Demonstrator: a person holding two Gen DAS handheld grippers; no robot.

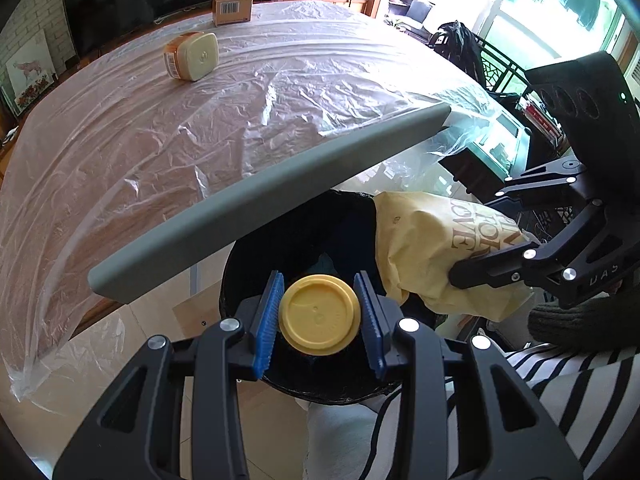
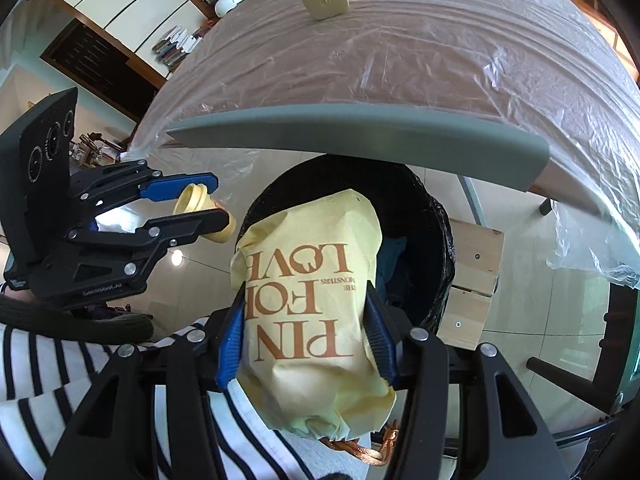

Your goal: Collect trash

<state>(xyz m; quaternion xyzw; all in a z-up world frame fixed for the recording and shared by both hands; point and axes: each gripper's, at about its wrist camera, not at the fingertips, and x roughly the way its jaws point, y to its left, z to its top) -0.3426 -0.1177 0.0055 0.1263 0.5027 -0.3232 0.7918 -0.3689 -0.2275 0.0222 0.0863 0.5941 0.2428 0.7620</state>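
A living room with a large worktop (image 1: 168, 152) covered by clear crinkled plastic film fills the background. Below its near grey edge stands a round bin lined with a black bag (image 1: 240, 280). The left gripper (image 1: 319, 314) pinches a small yellow plastic cup with a round lid (image 1: 319, 314) between its blue fingers (image 1: 268, 320), above the bin opening. The right gripper (image 2: 308, 336) pinches a crumpled yellow paper bag with brown letters (image 2: 312, 320), also over the bin. Far on the worktop lie a beige rounded plastic container (image 1: 192, 56) and a small cardboard box (image 1: 232, 9), well apart from the grippers.
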